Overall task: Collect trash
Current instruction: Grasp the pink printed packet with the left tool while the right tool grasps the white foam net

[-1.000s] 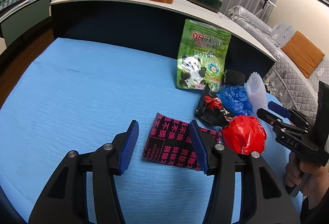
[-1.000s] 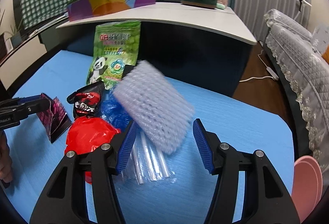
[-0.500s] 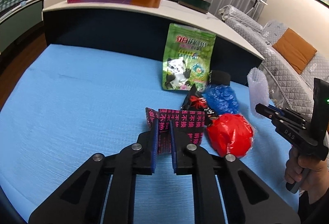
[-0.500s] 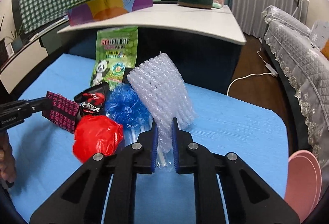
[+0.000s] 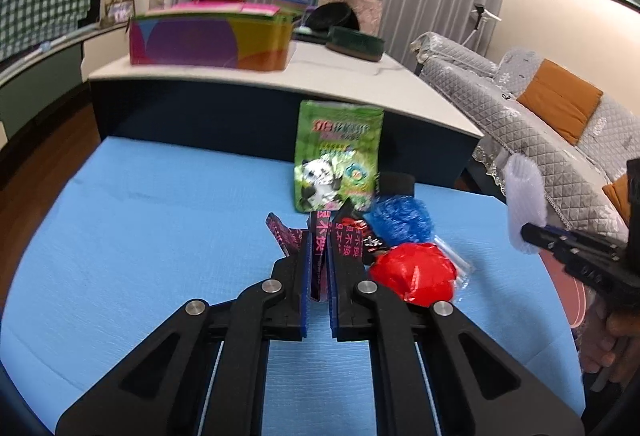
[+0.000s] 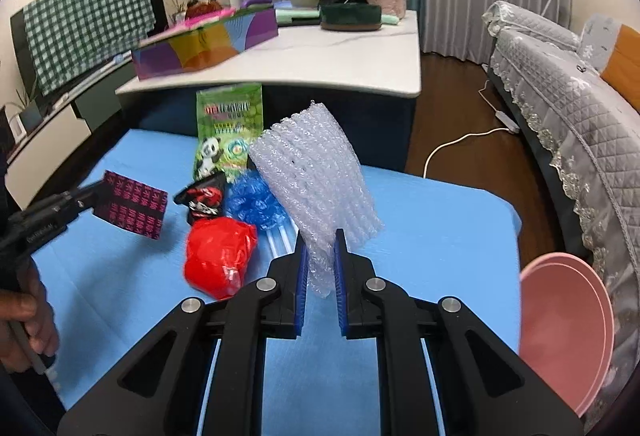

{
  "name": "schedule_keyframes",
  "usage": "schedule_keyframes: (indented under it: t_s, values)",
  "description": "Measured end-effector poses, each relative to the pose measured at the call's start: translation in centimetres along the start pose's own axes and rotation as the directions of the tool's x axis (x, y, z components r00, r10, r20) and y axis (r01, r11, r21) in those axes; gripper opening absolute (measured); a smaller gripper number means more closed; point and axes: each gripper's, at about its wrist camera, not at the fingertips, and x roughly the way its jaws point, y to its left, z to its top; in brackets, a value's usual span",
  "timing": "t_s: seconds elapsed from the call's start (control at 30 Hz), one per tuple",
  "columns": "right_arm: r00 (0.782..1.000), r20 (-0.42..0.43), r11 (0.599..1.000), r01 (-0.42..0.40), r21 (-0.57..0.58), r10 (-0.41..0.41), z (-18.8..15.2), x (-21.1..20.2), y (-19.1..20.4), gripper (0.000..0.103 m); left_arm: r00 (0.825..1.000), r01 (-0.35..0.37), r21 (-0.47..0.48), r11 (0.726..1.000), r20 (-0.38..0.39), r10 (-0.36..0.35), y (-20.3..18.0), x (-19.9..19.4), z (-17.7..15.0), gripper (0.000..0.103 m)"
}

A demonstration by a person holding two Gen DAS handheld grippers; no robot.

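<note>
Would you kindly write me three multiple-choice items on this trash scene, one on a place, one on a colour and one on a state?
1. Where does the green panda bag stand?
A. against the dark counter front
B. in the pink basin
C. on the sofa

2. What colour is the crumpled bag lying nearest the right gripper?
A. yellow
B. red
C. white

3. What is the left gripper doing?
A. hanging open over the mat
B. shut on the black wrapper with pink print
C. shut on the blue net

Answers: 1 A, it leans upright at the mat's far edge; 2 B, it is bright red; 3 B, the wrapper sits pinched between the pads.
</note>
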Motion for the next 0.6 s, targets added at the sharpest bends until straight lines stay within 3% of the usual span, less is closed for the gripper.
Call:
schedule_keyframes:
  t_s: [0.37, 0.6]
  values:
    - [0.998, 0.069, 1.000, 0.006, 0.015, -0.007, 0.7, -8.2, -1.7, 0.013, 0.997, 0.018, 0.046, 0.999, 0.072, -0.021, -2.6, -2.4, 0.7, 0.007]
    - [0.992, 0.126, 1.000, 0.013, 0.029, -0.016, -0.1, -11.1, -3.4, 0.013, 0.995, 0.020, 0.072, 0.997, 0.099, -0.027, -4.0, -3.5, 0.5, 0.007]
